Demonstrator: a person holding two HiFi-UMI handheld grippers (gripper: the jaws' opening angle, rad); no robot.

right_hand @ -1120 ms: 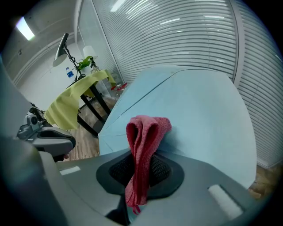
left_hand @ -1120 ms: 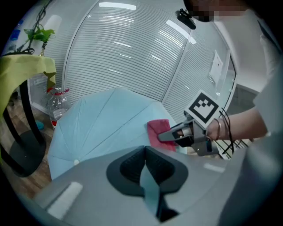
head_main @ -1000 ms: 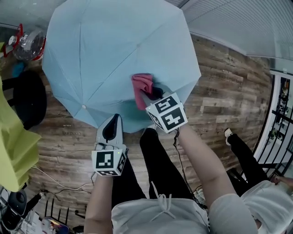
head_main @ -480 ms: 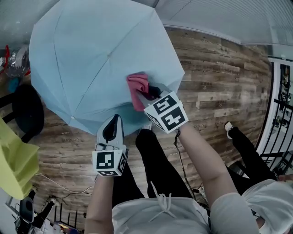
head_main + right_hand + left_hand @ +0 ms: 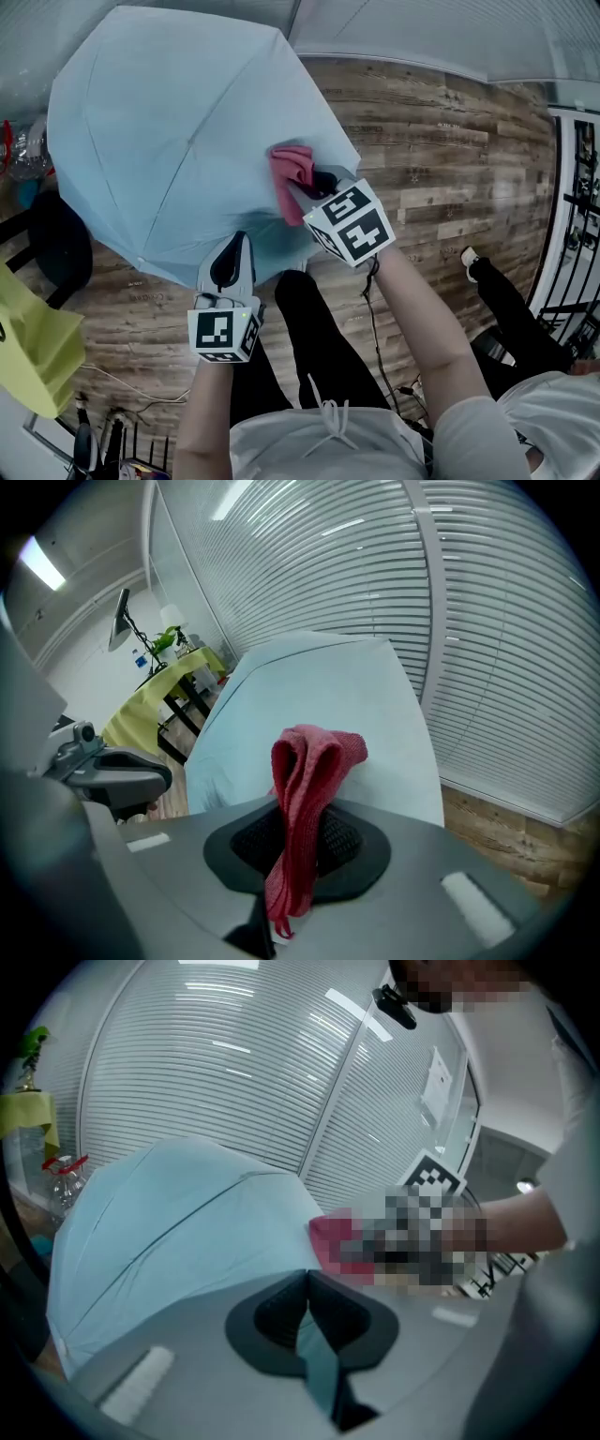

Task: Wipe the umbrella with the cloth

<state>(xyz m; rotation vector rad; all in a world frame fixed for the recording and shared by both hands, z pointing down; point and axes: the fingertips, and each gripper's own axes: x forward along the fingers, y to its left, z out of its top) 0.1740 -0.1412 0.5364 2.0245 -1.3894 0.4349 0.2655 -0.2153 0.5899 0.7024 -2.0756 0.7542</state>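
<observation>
The fingers (image 5: 345, 841) of the right gripper (image 5: 298, 829) were clamped on a folded red cloth (image 5: 314, 757). Its upper fold lay against the pale blue umbrella (image 5: 319, 682), near the canopy's rim. The fingers (image 5: 272, 1314) of the left gripper (image 5: 307, 1288) were pinched together on a strip of the umbrella's fabric at its edge. In the head view the open canopy spread out beyond both grippers, tilted over a wooden floor (image 5: 450, 159), and the cloth touched its lower right panel. White slatted blinds (image 5: 487, 621) stood behind the umbrella.
</observation>
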